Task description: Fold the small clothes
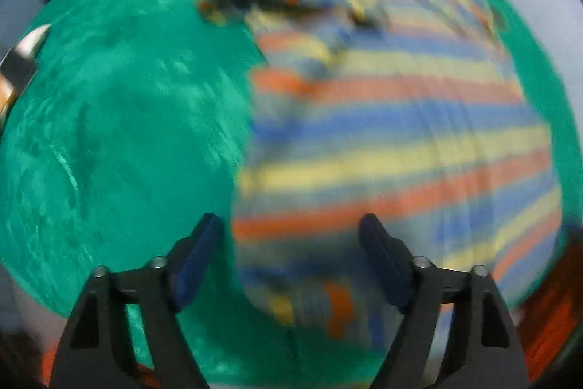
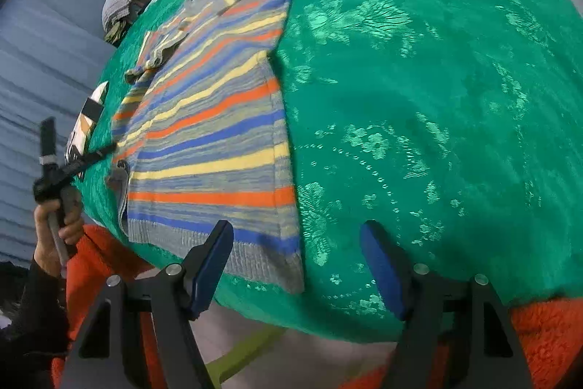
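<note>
The left tongs (image 1: 289,243) hang spread above the near left corner of a striped sweater (image 1: 393,141), nothing between their blue pads (image 1: 193,265), pointing steeply down at the knit's edge. The right tongs (image 2: 297,254) are likewise spread and empty, poised over the hem at the sweater's (image 2: 207,133) near right corner. The garment lies flat on a desk draped in a green patterned cloth (image 2: 419,97), hem toward the person, collar at the far end. One sleeve (image 2: 156,53) is tucked in across the body on the left side, and the other looks doubled over near the top, though the left wrist view is blurred and the folds there are hard to read. In the right wrist view a hand (image 2: 58,228) grips the handle of the left tool at the desk's edge, beside an orange fleece garment (image 2: 98,265). A grey bundle (image 2: 120,6) sits on the floor beyond the desk.

The work appears to stand early in the fold: the sweater is laid out, sleeves drawn in, body not yet folded. The next move likely calls for both tongs to drop onto the hem, pinch a corner each, and carry the lower edge toward the collar without dragging the sleeves loose.
</note>
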Action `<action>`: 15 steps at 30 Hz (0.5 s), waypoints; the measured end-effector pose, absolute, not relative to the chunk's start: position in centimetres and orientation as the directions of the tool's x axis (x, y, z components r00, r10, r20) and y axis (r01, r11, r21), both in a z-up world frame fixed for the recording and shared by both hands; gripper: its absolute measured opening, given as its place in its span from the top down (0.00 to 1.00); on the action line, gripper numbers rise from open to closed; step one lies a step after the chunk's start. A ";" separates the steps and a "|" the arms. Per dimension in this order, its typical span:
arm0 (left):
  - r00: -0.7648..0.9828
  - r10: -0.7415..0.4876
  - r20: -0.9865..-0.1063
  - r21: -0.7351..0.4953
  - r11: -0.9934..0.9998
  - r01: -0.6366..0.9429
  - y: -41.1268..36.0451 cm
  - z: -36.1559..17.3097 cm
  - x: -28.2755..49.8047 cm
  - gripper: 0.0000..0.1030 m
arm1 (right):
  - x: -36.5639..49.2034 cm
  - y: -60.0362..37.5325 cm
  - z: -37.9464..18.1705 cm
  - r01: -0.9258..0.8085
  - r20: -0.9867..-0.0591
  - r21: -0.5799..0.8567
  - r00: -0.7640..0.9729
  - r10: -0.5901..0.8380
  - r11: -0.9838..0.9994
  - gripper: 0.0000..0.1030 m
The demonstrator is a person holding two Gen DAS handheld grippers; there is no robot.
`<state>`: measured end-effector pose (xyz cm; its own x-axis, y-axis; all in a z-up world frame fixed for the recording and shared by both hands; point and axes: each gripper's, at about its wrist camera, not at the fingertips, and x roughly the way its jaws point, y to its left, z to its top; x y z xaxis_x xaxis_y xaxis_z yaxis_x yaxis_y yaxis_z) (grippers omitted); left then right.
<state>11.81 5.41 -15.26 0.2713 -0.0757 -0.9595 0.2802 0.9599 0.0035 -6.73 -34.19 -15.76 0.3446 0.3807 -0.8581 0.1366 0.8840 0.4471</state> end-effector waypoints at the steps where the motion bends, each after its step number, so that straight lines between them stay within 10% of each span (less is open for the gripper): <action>1: 0.249 -0.068 -0.966 0.028 0.931 0.363 5.2 -15.3 9.8 0.23 | -6.8 -34.3 -15.7 0.139 -0.856 0.449 0.349 0.381 0.882 0.30; 7: 0.236 -0.016 -0.972 0.134 0.783 0.607 9.5 -11.8 -0.4 0.21 | -6.8 -34.5 -15.8 0.131 -0.854 0.452 0.350 0.385 0.882 0.30; 15: 0.262 -0.280 -0.924 -0.251 0.958 0.139 11.6 -12.2 6.5 0.07 | -6.2 -34.6 -15.7 0.148 -0.818 0.507 0.394 0.420 0.849 0.30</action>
<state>6.51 11.55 -12.19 0.2618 -0.2795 -0.9238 0.1389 0.9581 -0.2505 -6.24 -34.56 -15.75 0.3936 0.4195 -0.8180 0.1483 0.8492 0.5069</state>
